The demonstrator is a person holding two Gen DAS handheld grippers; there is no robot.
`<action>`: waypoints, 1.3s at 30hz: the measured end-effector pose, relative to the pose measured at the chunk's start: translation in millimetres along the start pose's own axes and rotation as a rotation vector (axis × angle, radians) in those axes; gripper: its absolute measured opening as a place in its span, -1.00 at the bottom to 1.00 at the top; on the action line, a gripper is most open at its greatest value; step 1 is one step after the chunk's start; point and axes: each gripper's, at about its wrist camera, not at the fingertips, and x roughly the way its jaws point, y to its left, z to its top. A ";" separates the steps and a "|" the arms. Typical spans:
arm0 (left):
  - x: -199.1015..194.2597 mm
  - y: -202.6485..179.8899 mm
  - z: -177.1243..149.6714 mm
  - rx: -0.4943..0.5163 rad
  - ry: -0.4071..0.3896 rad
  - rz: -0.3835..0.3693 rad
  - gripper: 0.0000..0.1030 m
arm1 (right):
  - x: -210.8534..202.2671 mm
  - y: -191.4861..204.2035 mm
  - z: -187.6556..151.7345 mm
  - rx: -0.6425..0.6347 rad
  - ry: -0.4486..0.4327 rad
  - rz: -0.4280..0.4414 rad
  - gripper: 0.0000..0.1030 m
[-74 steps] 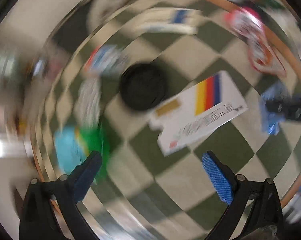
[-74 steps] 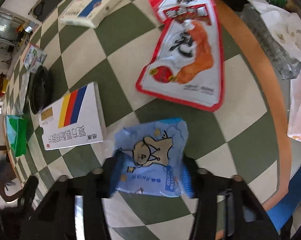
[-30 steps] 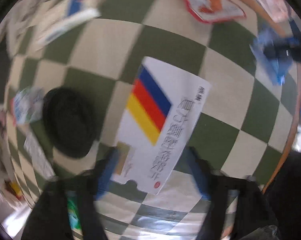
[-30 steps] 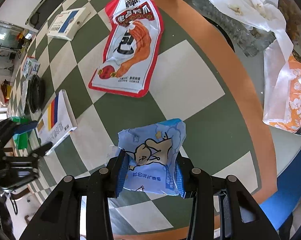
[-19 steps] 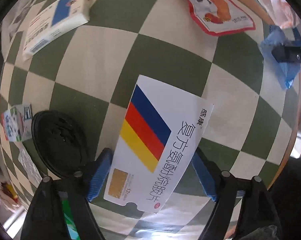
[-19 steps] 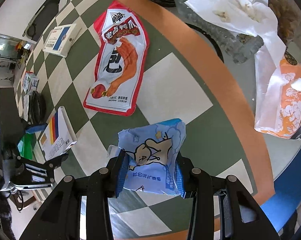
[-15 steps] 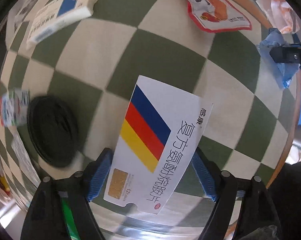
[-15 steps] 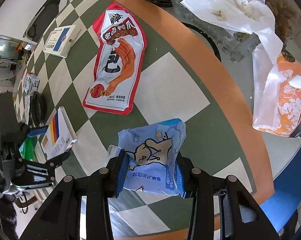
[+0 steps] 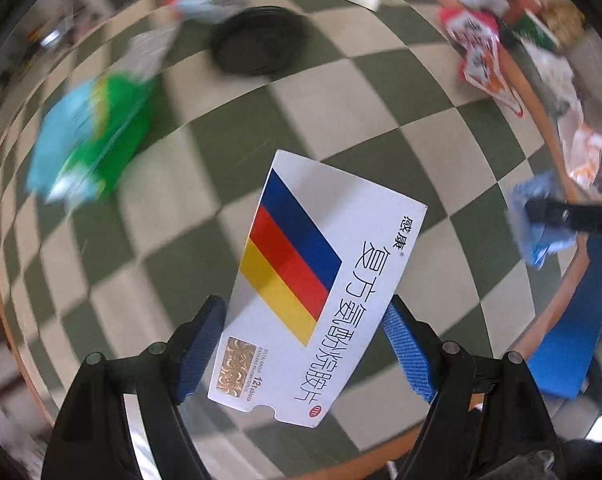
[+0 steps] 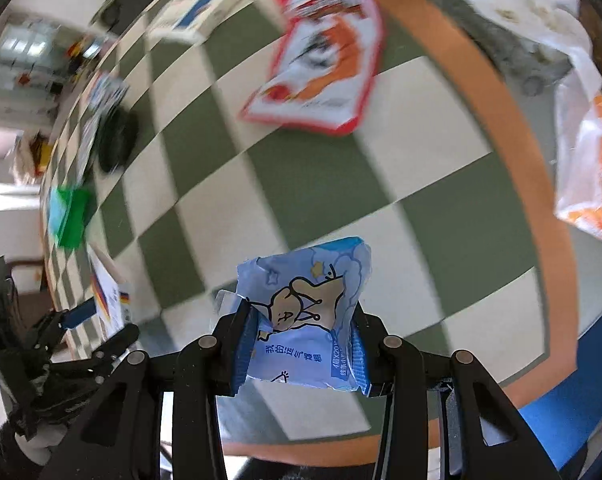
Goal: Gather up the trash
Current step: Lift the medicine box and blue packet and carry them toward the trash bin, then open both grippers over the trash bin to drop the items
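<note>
A round bench (image 9: 381, 92) covered in green-and-cream checks and rimmed with an orange band carries scattered litter; beyond its far edge the right wrist view shows a pale, bright room, too blurred to read.

The left hand-held gripper (image 9: 303, 344) points down over the bench with its blue pads pressed on the long edges of a white medicine box (image 9: 321, 284) striped blue, red and yellow, held clear of the cloth near the bench's near edge. The right hand-held gripper (image 10: 301, 350) is clamped tight on a crumpled blue snack wrapper (image 10: 305, 308) printed with a cartoon animal, also off the surface, close to the orange rim.

Only the left wrist view shows the box's printed face in full. It also catches the right tool from outside, at the bench's right edge, with the blue wrapper (image 9: 537, 224) bunched at its tip. The right wrist view returns the favour: the left hand-held gripper (image 10: 95, 324) appears at the lower left with the striped box (image 10: 111, 300) seen edge-on.

Both views share one black round lid (image 9: 259, 42), one green-and-blue packet (image 9: 89, 140), one red-bordered snack pouch (image 10: 325, 52) and one white-and-blue carton (image 10: 189, 16) toward the far edge. Past the right rim, white and orange plastic bags (image 10: 585, 152) lie heaped, sharpest in the right wrist view.
</note>
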 end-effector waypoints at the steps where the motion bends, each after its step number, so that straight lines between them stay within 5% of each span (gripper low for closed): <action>1: -3.9 2.3 -5.5 -0.020 -0.009 -0.007 0.53 | 0.4 4.9 -5.5 -0.017 0.001 0.001 -0.18; 6: -25.7 11.5 -72.2 -0.132 -0.092 -0.065 0.53 | -2.9 38.0 -56.0 -0.103 -0.007 0.010 -0.18; 10: -27.8 41.5 -223.3 -0.203 -0.155 -0.173 0.53 | -10.1 54.7 -102.2 -0.124 -0.036 0.022 -0.18; 14: -29.0 50.9 -312.4 -0.262 -0.204 -0.234 0.53 | -17.2 60.1 -174.2 -0.120 -0.077 0.023 -0.18; 21: 14.2 66.3 -439.1 -0.410 -0.125 -0.316 0.53 | 15.6 35.1 -308.8 -0.036 -0.030 0.022 -0.18; 26: 90.8 80.6 -476.0 -0.502 -0.029 -0.347 0.53 | 86.1 8.7 -353.1 0.027 0.056 -0.007 -0.18; 32: 225.0 107.0 -464.2 -0.607 0.042 -0.387 0.53 | 212.5 -14.2 -355.0 0.064 0.110 0.012 -0.18; 37: 328.2 121.2 -443.2 -0.536 0.103 -0.353 0.55 | 321.2 -24.7 -340.5 0.039 0.148 0.048 -0.14; 39: 352.1 126.7 -440.4 -0.512 0.100 -0.307 0.78 | 364.1 -26.8 -333.1 0.007 0.166 0.069 0.16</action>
